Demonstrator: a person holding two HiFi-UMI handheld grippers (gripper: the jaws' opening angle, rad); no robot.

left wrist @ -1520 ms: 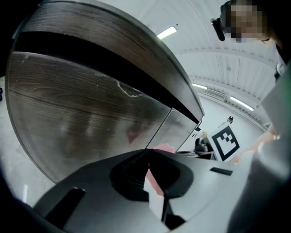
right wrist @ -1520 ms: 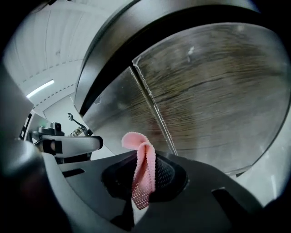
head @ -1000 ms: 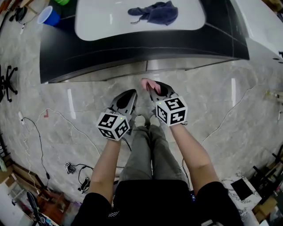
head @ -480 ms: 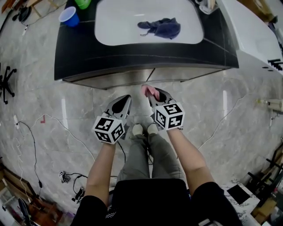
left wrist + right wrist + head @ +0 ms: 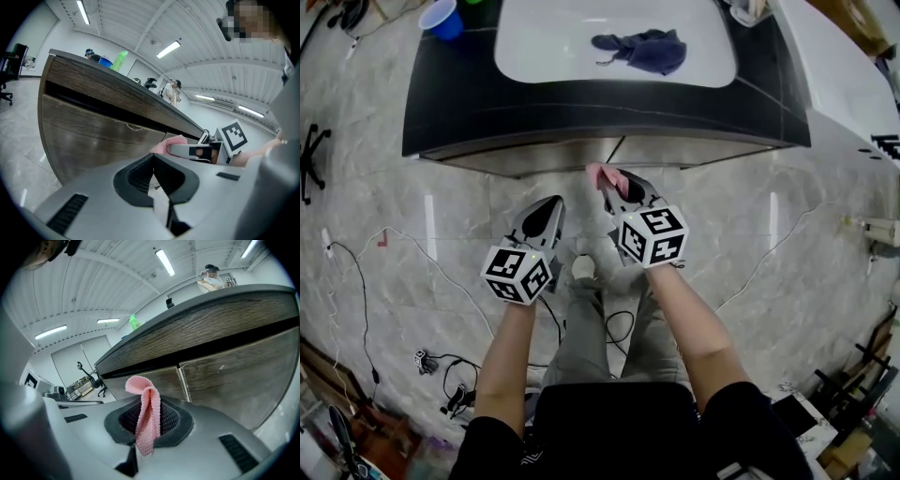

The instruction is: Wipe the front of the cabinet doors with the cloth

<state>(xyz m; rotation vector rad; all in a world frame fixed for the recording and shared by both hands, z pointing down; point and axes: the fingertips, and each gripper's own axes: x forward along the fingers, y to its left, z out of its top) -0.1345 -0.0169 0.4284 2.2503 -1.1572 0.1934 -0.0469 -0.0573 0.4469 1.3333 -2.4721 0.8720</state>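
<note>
Pink cloth (image 5: 600, 174) in right gripper's (image 5: 613, 186) jaws — navy rag (image 5: 645, 49) in white basin (image 5: 548, 52).

A dark blue rag (image 5: 642, 50) lies in the white basin (image 5: 544, 47) — a blue cup (image 5: 442, 19) stands apart.

The dark counter (image 5: 581, 108) bears a blue cup (image 5: 442, 19), its white inset (image 5: 553, 47) a navy rag (image 5: 645, 51).
</note>
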